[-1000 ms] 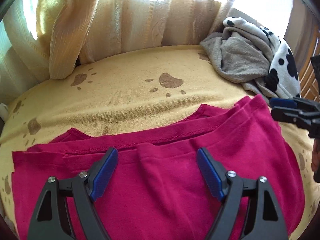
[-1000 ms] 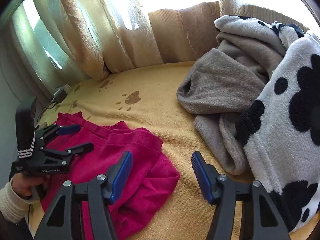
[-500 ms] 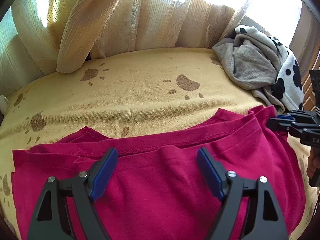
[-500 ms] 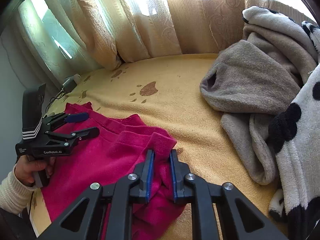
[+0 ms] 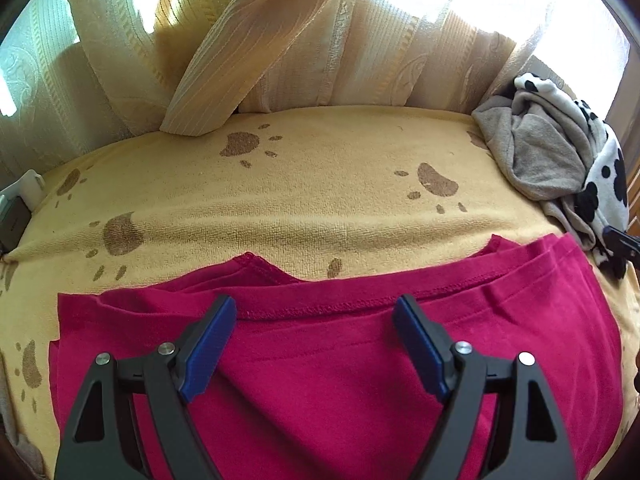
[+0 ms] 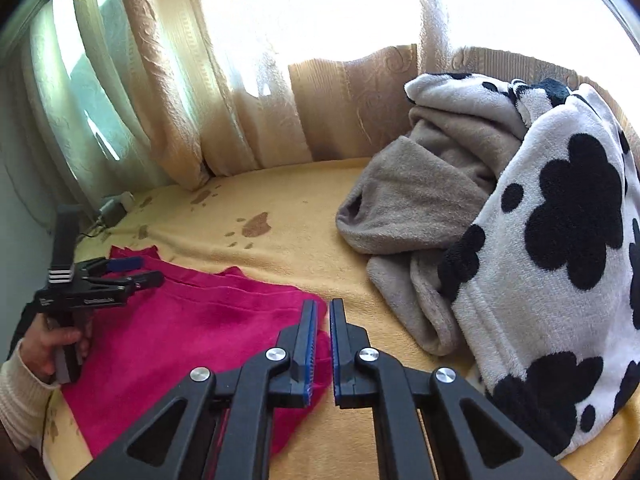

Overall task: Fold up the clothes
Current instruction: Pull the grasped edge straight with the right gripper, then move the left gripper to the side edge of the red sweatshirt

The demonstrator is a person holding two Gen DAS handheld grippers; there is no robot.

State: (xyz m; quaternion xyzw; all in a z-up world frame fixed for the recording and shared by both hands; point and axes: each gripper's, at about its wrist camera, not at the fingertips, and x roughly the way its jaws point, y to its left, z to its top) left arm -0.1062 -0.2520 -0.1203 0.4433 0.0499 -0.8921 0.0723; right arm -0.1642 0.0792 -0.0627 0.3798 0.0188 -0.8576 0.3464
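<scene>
Left wrist view: the left gripper [image 5: 314,344], jaws wide and holding nothing, hovers over the magenta garment [image 5: 360,364], which lies flat on the paw-print blanket [image 5: 280,200]; soft, light knit, probably best pinched at its stitched hem. Right wrist view: the right gripper [image 6: 323,350] is shut at the garment's right edge [image 6: 192,328]; whether cloth is pinched, I cannot tell.
</scene>
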